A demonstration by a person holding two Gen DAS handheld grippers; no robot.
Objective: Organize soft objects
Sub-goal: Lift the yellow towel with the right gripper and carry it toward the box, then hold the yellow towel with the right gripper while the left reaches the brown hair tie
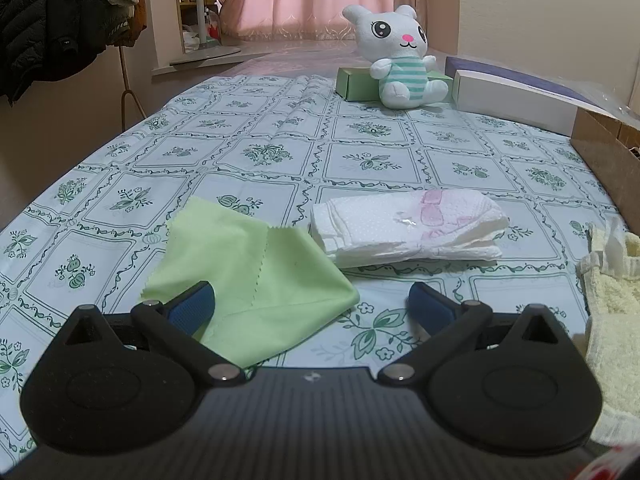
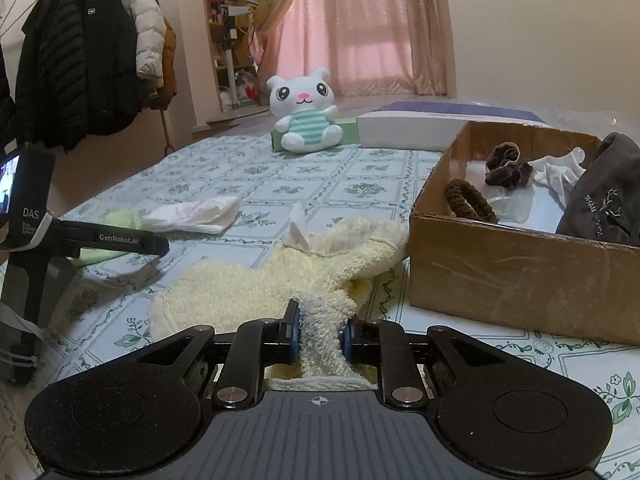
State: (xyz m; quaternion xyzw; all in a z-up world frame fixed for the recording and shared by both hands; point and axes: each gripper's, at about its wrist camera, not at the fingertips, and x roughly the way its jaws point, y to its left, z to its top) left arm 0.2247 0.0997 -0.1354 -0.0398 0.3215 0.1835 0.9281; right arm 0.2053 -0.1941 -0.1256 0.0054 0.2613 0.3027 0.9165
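My right gripper (image 2: 320, 330) is shut on a fold of the pale yellow fluffy towel (image 2: 280, 276), which lies on the bed in front of the cardboard box (image 2: 508, 276). The box holds a grey cap (image 2: 604, 196), brown scrunchies (image 2: 504, 168), a brown hair band (image 2: 470, 200) and a white cloth (image 2: 560, 172). My left gripper (image 1: 310, 300) is open, low over the bed, its left finger over a light green cloth (image 1: 248, 276). A folded white diaper (image 1: 404, 228) lies just beyond it. The towel's edge shows at the right in the left wrist view (image 1: 612, 320).
A white plush bunny (image 1: 400, 56) sits at the far end against a green box (image 1: 352, 82), beside a white and purple box (image 1: 516, 96). A coat rack with jackets (image 2: 88, 64) stands left of the bed. The left gripper body (image 2: 36, 240) shows at the left of the right wrist view.
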